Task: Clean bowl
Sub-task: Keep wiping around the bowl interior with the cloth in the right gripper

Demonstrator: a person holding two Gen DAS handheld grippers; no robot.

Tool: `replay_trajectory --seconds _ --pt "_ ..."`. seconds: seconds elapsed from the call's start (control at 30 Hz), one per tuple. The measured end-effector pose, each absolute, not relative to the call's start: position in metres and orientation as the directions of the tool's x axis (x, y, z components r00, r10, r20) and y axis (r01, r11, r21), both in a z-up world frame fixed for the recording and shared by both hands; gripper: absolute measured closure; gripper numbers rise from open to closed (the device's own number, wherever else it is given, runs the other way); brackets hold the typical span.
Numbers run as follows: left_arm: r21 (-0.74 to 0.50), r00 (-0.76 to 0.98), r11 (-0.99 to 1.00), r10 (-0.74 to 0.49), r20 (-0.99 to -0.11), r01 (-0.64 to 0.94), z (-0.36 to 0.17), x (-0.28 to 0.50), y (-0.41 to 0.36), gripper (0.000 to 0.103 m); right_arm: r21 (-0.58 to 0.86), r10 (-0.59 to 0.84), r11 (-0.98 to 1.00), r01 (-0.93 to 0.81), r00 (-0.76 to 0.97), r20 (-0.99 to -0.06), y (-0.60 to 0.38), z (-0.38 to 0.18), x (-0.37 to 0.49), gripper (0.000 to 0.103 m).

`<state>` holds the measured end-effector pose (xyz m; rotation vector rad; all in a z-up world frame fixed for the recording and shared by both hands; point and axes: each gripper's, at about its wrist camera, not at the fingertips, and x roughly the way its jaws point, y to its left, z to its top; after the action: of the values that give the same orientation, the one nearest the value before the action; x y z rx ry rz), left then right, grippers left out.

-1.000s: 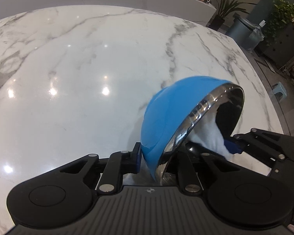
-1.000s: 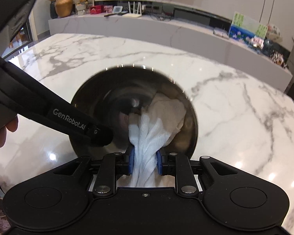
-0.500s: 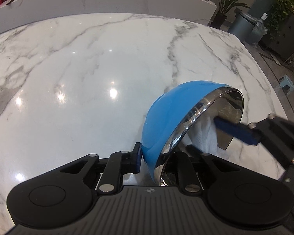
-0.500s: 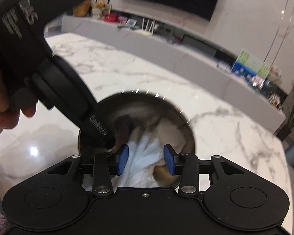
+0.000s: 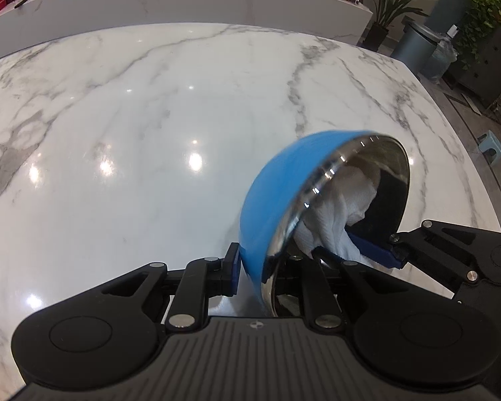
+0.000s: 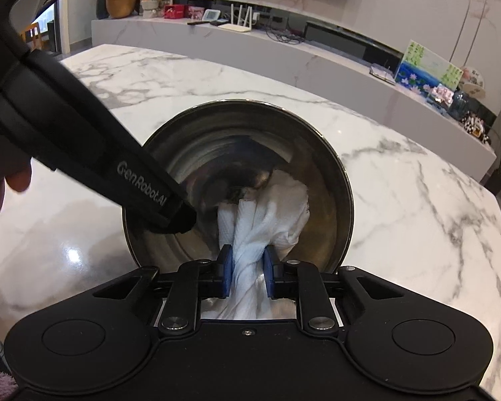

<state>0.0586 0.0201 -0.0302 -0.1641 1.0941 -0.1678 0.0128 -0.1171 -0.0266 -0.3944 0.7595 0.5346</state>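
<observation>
A bowl (image 5: 277,187), blue outside and shiny steel inside (image 6: 250,140), is tipped on its side above the marble table (image 5: 150,133). My left gripper (image 5: 274,264) pinches its lower rim, one pad outside and one finger inside; its jaws are easing open a little with the rim still pressed between them. A crumpled white cloth (image 6: 274,207) lies against the bowl's inner wall, also seen as the cloth (image 5: 337,207) in the left wrist view. My right gripper (image 6: 247,267) sits at the bowl's mouth, its jaws closing with the cloth squeezed between the blue pads.
The left gripper's black finger (image 6: 170,207) reaches across the bowl's mouth, with a hand (image 6: 3,183) behind it. A long marble counter (image 6: 284,50) with ornaments runs behind the table. Potted plants (image 5: 477,16), a grey bin (image 5: 414,46) and a small stool (image 5: 491,142) stand beyond the table's right edge.
The right gripper opened around the cloth half a second ago and has closed on it again, closer to the bowl. The bowl stays tipped in the left gripper, turned slightly.
</observation>
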Motion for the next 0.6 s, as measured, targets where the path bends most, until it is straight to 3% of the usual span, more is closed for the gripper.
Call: replay_trajectory --seconds 0.2,0.3,0.47,0.6 --pt "-0.237 0.473 0.970 -0.230 -0.850 0.047 -0.0372 0.0513 0.0202 0.081 -0.135 0.311 0.804 -0.579 0.603 -0.735 -0.1165 -0.0283 0.0138 0.086" --pt "-0.246 0.483 0.967 -0.243 -0.841 0.057 -0.0367 0.0497 0.0198 0.088 -0.136 0.304 0.808 -0.574 0.603 -0.737 -0.1166 -0.0292 0.0144 0.086" --pt "-0.233 0.477 0.970 -0.237 -0.847 0.069 -0.0345 0.0510 0.0164 0.088 -0.130 0.316 0.800 -0.586 0.595 -0.739 -0.1157 -0.0297 0.0099 0.086" --pt "-0.232 0.470 0.970 -0.239 -0.850 0.075 -0.0333 0.0512 0.0155 0.089 -0.023 0.387 0.799 -0.601 0.543 -0.745 -0.1206 -0.0262 0.0105 0.085"
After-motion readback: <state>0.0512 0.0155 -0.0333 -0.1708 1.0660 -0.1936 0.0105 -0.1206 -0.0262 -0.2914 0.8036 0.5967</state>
